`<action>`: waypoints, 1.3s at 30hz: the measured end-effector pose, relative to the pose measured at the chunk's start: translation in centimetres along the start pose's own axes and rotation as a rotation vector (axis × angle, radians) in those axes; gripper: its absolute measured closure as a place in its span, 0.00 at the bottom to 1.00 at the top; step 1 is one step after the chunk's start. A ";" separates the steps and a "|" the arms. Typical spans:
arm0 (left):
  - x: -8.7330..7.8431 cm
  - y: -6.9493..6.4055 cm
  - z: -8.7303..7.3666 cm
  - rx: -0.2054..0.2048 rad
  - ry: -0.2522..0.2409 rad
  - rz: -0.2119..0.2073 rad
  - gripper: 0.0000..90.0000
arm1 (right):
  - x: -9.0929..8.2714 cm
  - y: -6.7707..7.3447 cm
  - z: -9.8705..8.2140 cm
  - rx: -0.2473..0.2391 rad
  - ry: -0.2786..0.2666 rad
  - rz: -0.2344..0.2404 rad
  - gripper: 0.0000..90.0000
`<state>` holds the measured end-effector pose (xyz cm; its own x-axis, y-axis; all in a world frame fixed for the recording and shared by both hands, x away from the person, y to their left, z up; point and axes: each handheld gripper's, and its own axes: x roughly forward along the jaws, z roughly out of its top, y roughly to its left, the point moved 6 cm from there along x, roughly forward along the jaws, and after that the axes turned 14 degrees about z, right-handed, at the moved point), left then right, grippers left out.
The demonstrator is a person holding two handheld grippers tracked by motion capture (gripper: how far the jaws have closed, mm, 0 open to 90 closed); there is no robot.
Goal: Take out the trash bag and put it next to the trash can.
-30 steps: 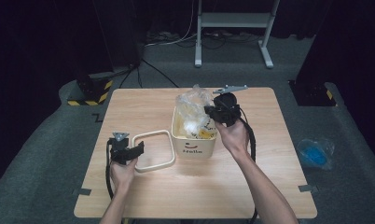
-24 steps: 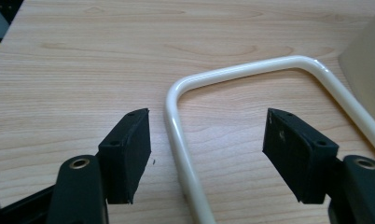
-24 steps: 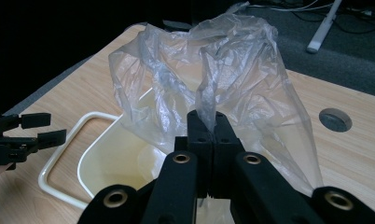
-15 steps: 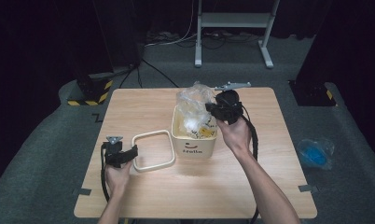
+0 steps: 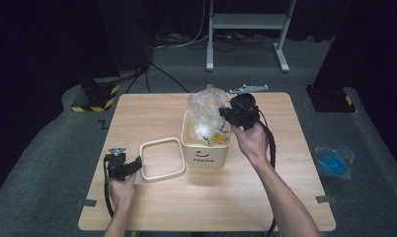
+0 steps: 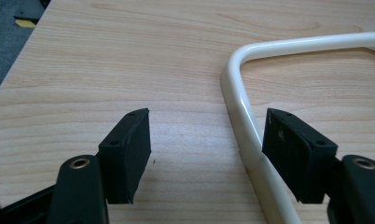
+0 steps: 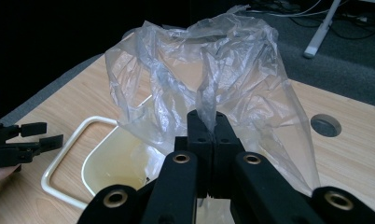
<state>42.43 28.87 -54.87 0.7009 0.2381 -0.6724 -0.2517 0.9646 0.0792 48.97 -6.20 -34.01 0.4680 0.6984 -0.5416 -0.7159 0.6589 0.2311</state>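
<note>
A cream bin (image 5: pixel 206 150) marked "Hello" stands mid-table. Over it my right gripper (image 5: pixel 225 114) is shut on a crumpled clear plastic bag (image 5: pixel 205 106), whose lower part hangs into the bin. In the right gripper view the jaws (image 7: pixel 208 125) pinch a fold of the bag (image 7: pixel 199 70) above the bin (image 7: pixel 120 163). A cream square ring (image 5: pixel 161 159) lies flat on the table, left of the bin. My left gripper (image 5: pixel 133 165) is open at the ring's left side. In the left gripper view the ring's bar (image 6: pixel 244 116) lies just inside the right pad (image 6: pixel 295 154), untouched.
The wooden table (image 5: pixel 285 197) has free room at the front and right. A round cable hole (image 7: pixel 325 125) sits in the tabletop beyond the bag. On the grey floor to the right lies a blue bag (image 5: pixel 335 160). A white stand (image 5: pixel 246 29) is behind the table.
My left gripper has slid a little toward the table's near left and sunk lower beside the ring. The right gripper and the bag have stayed put.
</note>
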 end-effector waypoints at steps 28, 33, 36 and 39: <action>0.7 0.6 -0.8 -0.058 -0.014 -0.013 0.33 | -2.2 -0.1 1.3 -0.009 -0.032 -0.008 0.99; 0.8 0.7 -1.1 -0.108 -0.021 -0.037 0.32 | -2.7 -0.1 1.6 -0.014 -0.045 -0.009 0.99; 0.9 0.8 -1.1 -0.115 -0.019 -0.040 0.32 | -2.9 -0.1 1.7 -0.014 -0.050 -0.010 0.99; 0.8 0.8 -1.1 -0.115 -0.021 -0.040 0.32 | -3.2 -0.2 1.7 -0.008 -0.061 -0.009 0.99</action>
<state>42.07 29.71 -56.21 0.7255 0.2031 -0.6576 -0.2973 0.9542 -0.0333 48.54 -8.08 -30.95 0.5049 0.7086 -0.4929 -0.7156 0.6630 0.2200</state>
